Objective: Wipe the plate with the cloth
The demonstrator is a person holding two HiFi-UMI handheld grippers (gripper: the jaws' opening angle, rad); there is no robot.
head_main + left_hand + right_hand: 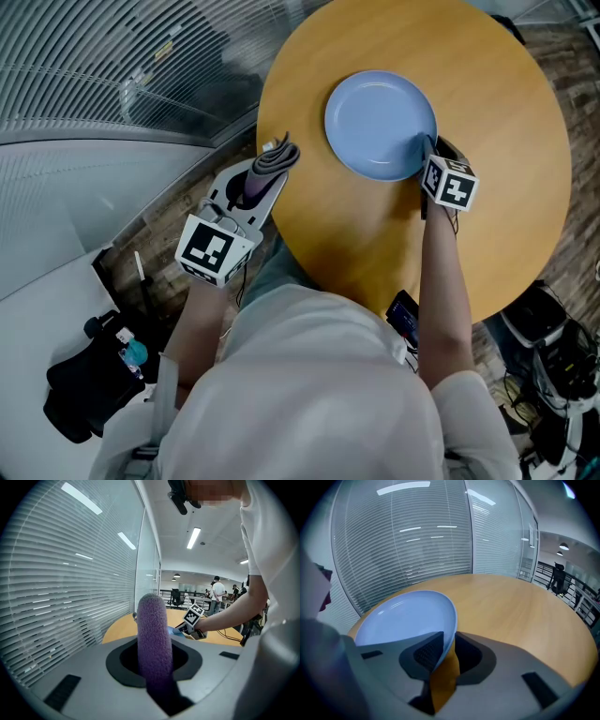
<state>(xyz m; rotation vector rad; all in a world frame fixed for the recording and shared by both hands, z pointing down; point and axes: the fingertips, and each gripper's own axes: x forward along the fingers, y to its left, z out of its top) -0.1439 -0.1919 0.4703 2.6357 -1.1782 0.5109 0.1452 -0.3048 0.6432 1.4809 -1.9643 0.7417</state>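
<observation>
L gripper (272,167) is clamped on a rolled purple cloth (277,156). The cloth's long axis is run along the jaws, w/ its tip held just over the left edge of the table (375,239). The blue plate (380,122) is seen to the cloth's right, apart from it, on the table. Its near-right rim is pinched by the R gripper (429,152). Next move is judged to be cloth carried rightward onto the plate. Round wood table; blinds (84,56) on a glass wall, office beyond.

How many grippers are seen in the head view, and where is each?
2. The left gripper, at the left edge of the table, holds a purple cloth. The right gripper pinches the near right rim of the blue plate. None seems hidden.
</observation>
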